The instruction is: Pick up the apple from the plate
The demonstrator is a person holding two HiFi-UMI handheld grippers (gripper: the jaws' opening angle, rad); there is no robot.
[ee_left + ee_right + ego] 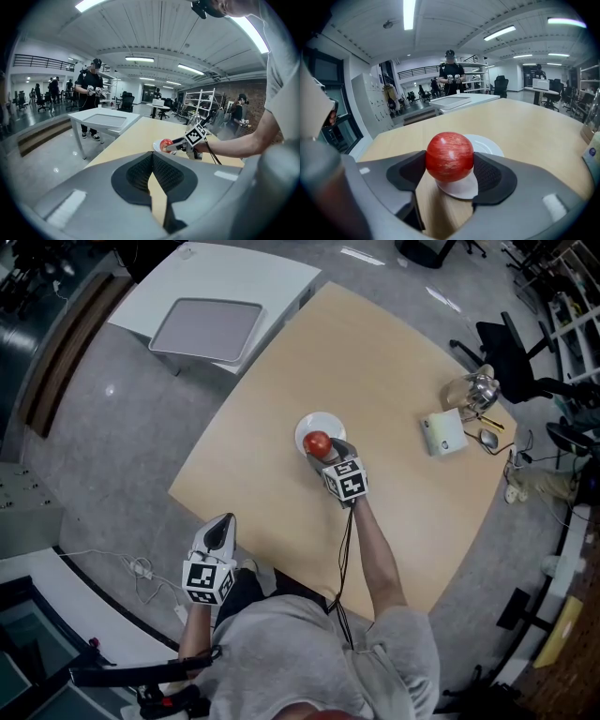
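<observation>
A red apple (317, 442) sits at the near edge of a small white plate (323, 423) on the wooden table (394, 362). My right gripper (323, 451) reaches in from the near side and is shut on the apple. In the right gripper view the apple (449, 156) fills the gap between both dark pads (490, 176), and the plate (487, 145) shows under and behind it. My left gripper (220, 524) hangs off the table's near left edge, shut and empty. In the left gripper view its tips (152, 157) meet, and the apple (165, 145) shows far ahead.
A white box (442, 432) and a glass jug (473, 390) stand at the table's far right. A white side table with a grey tray (211, 324) stands beyond the left corner. Office chairs (511, 352) are at the right. A person (452, 75) stands in the background.
</observation>
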